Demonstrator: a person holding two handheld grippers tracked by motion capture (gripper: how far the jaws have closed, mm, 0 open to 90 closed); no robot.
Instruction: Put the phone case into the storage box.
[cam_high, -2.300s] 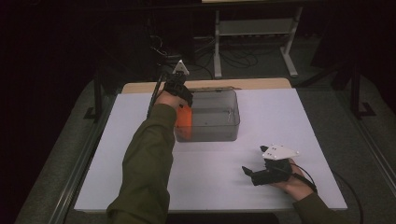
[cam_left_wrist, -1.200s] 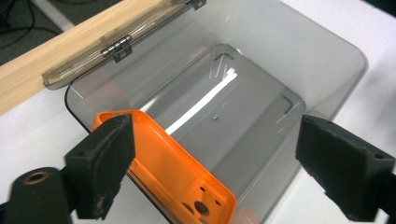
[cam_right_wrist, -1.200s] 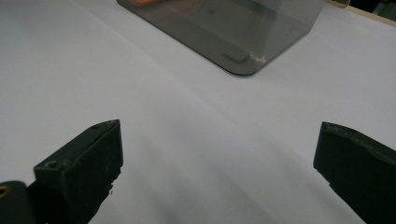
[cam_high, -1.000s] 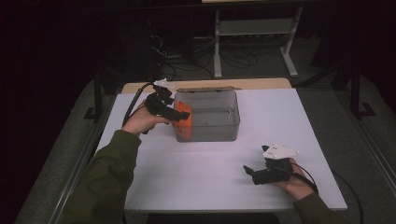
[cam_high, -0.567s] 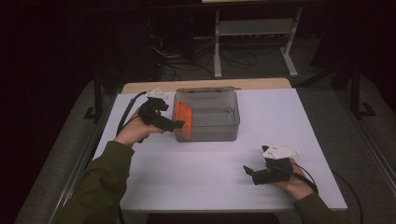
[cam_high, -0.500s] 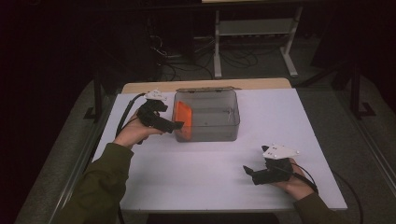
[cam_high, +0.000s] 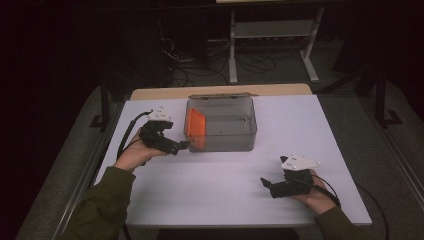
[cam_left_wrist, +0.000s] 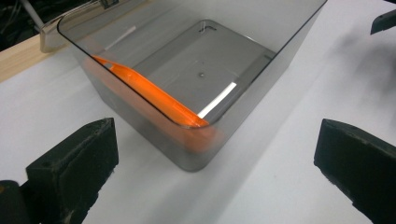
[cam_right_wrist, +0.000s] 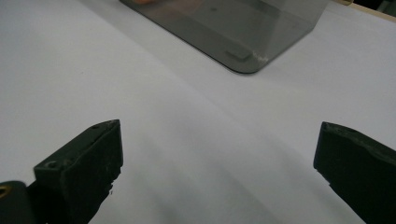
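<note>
A smoky clear plastic bin (cam_high: 222, 125) stands at the table's far middle. A flat orange piece (cam_high: 196, 124) leans inside against its left wall; in the left gripper view the orange piece (cam_left_wrist: 154, 93) runs along the near wall of the bin (cam_left_wrist: 196, 60). My left gripper (cam_high: 176, 146) hovers just left of the bin, open, nothing between its jaws. My right gripper (cam_high: 267, 184) rests low near the front right of the table, open and empty. In the right gripper view the bin's corner (cam_right_wrist: 243, 51) lies ahead.
The white tabletop (cam_high: 225, 175) spreads wide around the bin. A wooden strip (cam_high: 220, 91) edges the far side. Beyond it stand a metal rack (cam_high: 272, 35) and cables on the dark floor.
My left gripper has let go of the orange piece inside the bin and drawn back out to the left, down to table level. The right gripper has stayed put.
</note>
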